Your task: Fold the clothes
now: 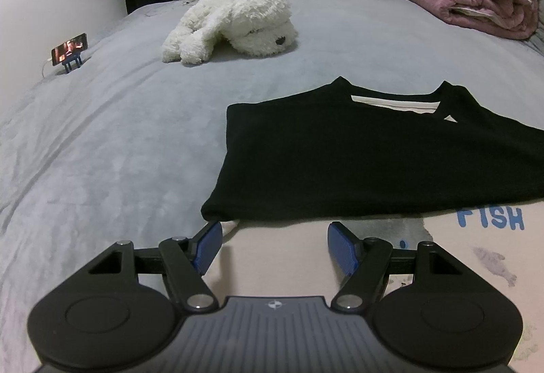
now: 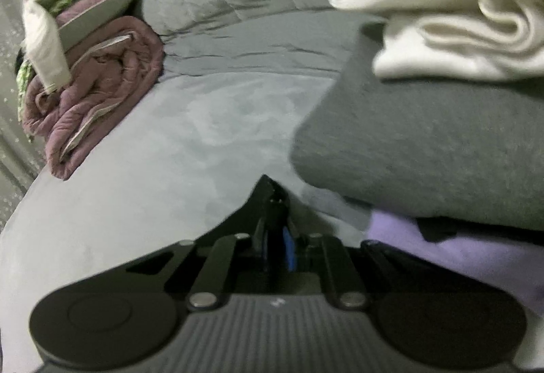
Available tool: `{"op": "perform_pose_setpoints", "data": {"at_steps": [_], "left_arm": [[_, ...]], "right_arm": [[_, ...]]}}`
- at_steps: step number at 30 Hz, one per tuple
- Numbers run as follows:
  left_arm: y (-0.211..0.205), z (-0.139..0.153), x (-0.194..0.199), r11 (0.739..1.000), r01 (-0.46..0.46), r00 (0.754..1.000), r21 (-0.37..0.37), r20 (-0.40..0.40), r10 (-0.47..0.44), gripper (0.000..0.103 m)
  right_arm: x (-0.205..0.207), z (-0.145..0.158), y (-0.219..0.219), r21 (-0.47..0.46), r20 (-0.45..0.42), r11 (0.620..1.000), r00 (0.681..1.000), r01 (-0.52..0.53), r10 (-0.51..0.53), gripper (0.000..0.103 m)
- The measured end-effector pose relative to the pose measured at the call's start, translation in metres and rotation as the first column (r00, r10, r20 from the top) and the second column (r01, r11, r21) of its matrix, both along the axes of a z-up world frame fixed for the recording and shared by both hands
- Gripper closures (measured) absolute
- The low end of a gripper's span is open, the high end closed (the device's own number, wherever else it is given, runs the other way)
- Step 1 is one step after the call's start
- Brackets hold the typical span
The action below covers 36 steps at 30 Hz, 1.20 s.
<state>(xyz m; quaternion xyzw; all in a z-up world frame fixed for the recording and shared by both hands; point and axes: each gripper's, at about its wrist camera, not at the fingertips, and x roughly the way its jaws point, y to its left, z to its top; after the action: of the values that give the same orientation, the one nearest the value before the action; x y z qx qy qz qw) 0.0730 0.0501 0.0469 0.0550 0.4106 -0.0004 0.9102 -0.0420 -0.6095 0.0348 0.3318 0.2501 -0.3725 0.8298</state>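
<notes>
Left gripper gapes at black shirt's hem — right gripper closed, seemingly empty.

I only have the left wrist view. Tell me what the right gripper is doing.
Observer: The right gripper is shut, with nothing visible between its fingers.
Operator: Say what lies next to it.
Observer: A stack of clothes at its right: a cream garment on a folded grey garment, with a lilac piece underneath.
Operator: Report whether it touches the stack.
Observer: No, its tip stands over bare grey bedsheet, just left of the grey garment's edge.
</notes>
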Motion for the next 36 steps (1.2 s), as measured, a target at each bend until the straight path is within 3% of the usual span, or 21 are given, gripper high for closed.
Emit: {"op": "perform_pose_setpoints", "data": {"at_steps": [12, 20, 36], "left_arm": [[-0.004, -0.006, 0.000, 0.999, 0.005, 1.000, 0.044, 0.010, -0.005, 0.034], [0.001, -0.006, 0.002, 0.999, -0.025, 1.000, 0.024, 0.017, 0.024, 0.034], [-0.001, -0.006, 0.001, 0.998, -0.028, 0.999, 0.063, 0.023, 0.027, 0.033]], "right_arm": [[0.007, 0.022, 0.025, -0.072, 0.008, 0.996, 0.999, -0.050, 0.051, 0.094], [0.013, 0.034, 0.045, -0.131, -0.001, 0.986, 0.995, -0.101, 0.102, 0.094], [0.026, 0.038, 0.071, -0.181, -0.044, 0.968, 0.985, -0.173, 0.168, 0.094]]}}
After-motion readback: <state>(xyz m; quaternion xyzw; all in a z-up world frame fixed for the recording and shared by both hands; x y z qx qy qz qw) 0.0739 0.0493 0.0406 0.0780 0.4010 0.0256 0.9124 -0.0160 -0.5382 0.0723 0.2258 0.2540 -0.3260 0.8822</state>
